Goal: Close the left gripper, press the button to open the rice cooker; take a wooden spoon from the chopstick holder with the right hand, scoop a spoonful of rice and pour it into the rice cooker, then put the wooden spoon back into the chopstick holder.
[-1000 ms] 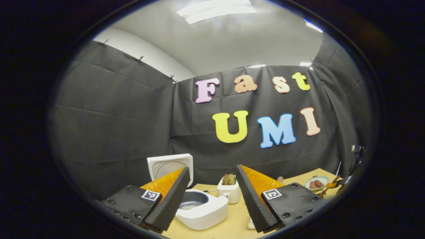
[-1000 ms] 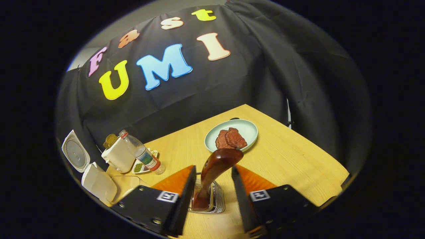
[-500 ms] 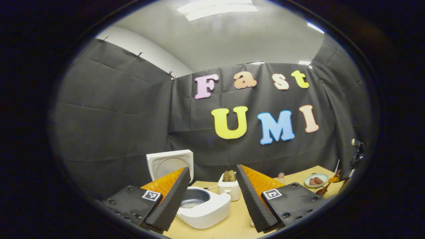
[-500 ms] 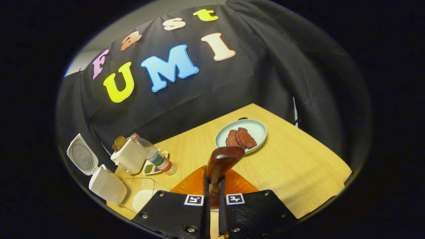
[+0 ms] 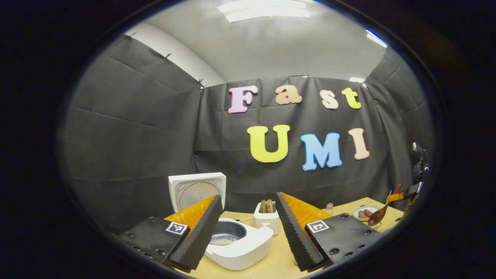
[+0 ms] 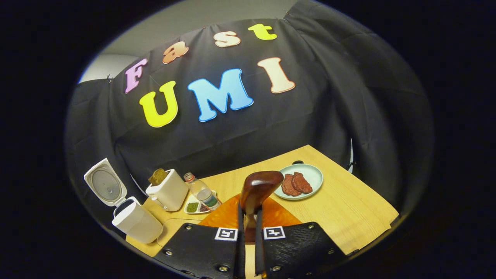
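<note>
Gripping the wooden spoon by its handle, the right gripper was clamped tight, bowl up, above the light wood surface. Left gripper sat wide apart, holding nothing, near the one rice cooker, lid up. Black cloth walls, grey ceiling, one ceiling light. On the surface: one toaster, one bottle, one plate with two meat pieces, one small dish.
</note>
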`<state>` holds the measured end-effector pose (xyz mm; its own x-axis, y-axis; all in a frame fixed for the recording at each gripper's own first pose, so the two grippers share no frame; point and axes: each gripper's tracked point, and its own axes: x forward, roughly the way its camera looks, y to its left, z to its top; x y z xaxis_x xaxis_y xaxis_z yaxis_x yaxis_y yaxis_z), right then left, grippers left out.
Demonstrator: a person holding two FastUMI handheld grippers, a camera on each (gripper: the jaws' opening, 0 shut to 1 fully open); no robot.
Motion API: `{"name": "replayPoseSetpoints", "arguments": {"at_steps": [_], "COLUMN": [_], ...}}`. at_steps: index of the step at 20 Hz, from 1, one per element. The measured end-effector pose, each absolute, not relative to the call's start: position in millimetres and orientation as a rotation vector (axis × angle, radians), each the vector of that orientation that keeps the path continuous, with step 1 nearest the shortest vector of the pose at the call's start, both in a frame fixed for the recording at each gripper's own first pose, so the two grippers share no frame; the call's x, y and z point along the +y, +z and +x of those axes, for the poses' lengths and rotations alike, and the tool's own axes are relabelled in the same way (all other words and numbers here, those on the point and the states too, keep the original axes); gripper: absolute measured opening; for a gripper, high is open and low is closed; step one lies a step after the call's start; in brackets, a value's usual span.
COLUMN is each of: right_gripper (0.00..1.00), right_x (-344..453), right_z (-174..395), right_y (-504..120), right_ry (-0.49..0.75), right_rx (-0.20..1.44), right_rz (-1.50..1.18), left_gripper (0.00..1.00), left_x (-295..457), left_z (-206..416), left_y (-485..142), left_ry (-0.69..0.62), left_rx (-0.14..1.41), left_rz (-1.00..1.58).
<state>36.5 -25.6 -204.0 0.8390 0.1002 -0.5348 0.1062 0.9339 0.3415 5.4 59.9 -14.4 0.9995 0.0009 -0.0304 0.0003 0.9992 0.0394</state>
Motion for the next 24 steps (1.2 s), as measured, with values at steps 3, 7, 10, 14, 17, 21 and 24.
{"name": "replayPoseSetpoints", "arguments": {"at_steps": [3,7,10,14,17,21,24], "right_gripper": [0.1,0.1,0.1,0.1,0.1,0.1,0.1], "right_x": [6,54,91,128,146,167,184], "right_z": [38,33,27,16,11,2,-4], "right_y": [-189,-188,-203,-233,-253,-275,-286], "right_ry": [0.03,0.083,0.122,0.152,0.156,0.174,0.199], "right_rx": [0.56,0.559,0.592,0.64,0.666,0.692,0.692], "right_rz": [0.376,0.387,0.385,0.349,0.312,0.226,0.15], "left_gripper": [0.97,0.97,0.98,0.94,0.98,0.98,0.96], "left_x": [77,106,126,153,169,189,199], "left_z": [13,18,19,20,17,13,11], "left_y": [-23,-29,-32,-37,-41,-46,-49], "left_ry": [-0.009,-0.011,-0.009,-0.003,0.004,0.021,0.035], "left_rx": [0.045,0.05,0.059,0.066,0.079,0.092,0.1], "left_rz": [0.011,0.01,0.009,0.021,0.036,0.06,0.068]}}
